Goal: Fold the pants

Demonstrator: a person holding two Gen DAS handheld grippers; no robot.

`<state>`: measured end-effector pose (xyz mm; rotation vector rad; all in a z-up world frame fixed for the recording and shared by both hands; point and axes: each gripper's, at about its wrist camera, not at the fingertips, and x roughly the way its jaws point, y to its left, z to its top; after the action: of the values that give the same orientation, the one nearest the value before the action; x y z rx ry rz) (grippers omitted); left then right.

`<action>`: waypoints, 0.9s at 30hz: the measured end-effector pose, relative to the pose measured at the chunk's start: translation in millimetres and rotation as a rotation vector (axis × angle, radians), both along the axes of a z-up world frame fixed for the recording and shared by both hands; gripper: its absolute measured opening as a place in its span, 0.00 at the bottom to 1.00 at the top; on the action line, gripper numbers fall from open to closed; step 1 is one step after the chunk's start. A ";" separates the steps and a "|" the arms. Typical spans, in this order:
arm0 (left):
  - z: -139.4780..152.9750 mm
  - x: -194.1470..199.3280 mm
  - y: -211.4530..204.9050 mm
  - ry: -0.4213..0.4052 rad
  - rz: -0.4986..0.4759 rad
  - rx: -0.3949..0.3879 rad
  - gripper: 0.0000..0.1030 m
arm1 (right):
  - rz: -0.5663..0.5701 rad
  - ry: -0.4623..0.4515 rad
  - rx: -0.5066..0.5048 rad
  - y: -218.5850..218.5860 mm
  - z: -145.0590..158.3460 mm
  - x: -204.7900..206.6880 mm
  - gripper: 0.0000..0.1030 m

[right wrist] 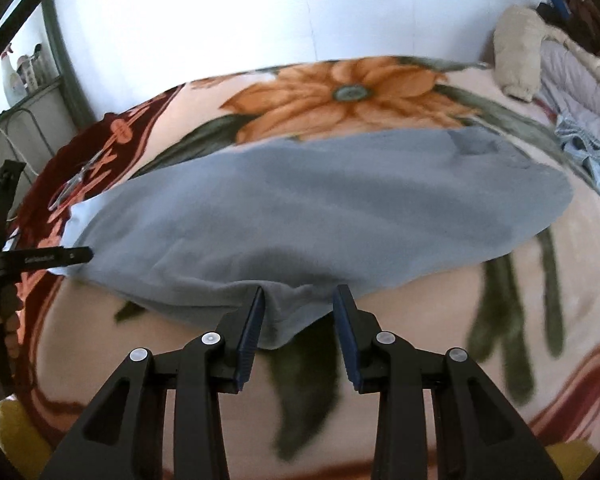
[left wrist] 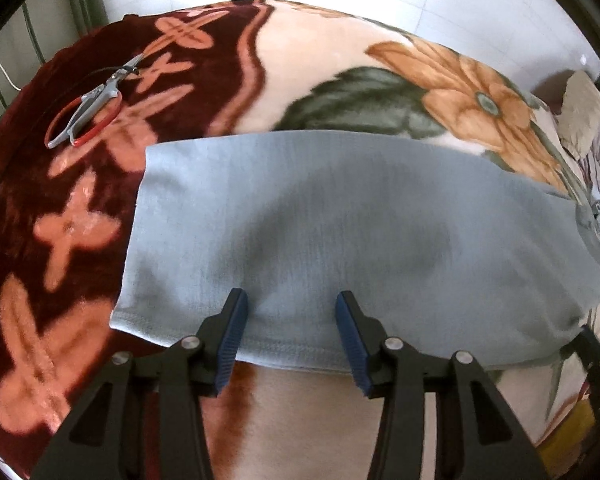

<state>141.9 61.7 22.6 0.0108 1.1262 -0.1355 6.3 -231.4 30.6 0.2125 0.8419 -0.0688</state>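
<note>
**Blue pants flat on the bed, both tools at the near edge**

Left wrist view only: grey-handled scissors with a red loop (left wrist: pixel 85 109) lie on the dark red border of the floral plush blanket (left wrist: pixel 320 60), far left, well apart from the cloth. This view also shows the stitched hem of the light blue knit pants (left wrist: pixel 340 232) running along the near edge, and the square left end of the garment lying flat.

Right wrist view only: the pants (right wrist: pixel 300 208) taper to a rounded right end, with a bunched fold at the far right. A near flap of cloth hangs toward the camera. A cream pillow (right wrist: pixel 516 52) and rumpled bedding sit at the far right of the bed. The left tool shows here side-on at the left edge of the cloth.

Left tool (left wrist: pixel 292 332): jaws spread wide, level, blue pads straddling the hem; whether they touch it cannot be told.

Right tool (right wrist: pixel 298 320): jaws apart, the near flap lying between the pads, nothing clamped.

Pants lie lengthwise across the blanket, left to right.
</note>
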 end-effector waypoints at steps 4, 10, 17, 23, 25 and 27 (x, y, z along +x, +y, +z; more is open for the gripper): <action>0.2 -0.4 -1.3 0.001 0.004 0.008 0.48 | 0.032 0.022 0.045 0.3 -4.0 0.3 0.14; -0.9 -0.3 -0.4 0.000 0.011 -0.007 0.48 | 0.076 0.019 0.016 13.7 0.5 -5.0 0.17; -1.3 -2.1 3.4 -0.008 0.012 -0.043 0.52 | 0.044 0.090 -0.029 10.0 -16.9 3.4 0.27; -1.8 -3.0 2.4 -0.012 0.024 -0.038 0.52 | 0.042 0.054 -0.024 9.2 -9.7 11.1 0.27; -2.2 -3.2 2.2 -0.013 0.027 -0.037 0.52 | 0.046 0.036 -0.023 9.2 -6.3 7.9 0.14; -2.3 -2.8 2.7 -0.013 0.026 -0.037 0.52 | 0.033 0.033 -0.004 4.4 -3.6 -0.1 0.06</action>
<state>139.1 64.5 20.3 -0.0360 1.1104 -0.1336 6.2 -227.0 27.1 0.1941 0.8780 -0.0430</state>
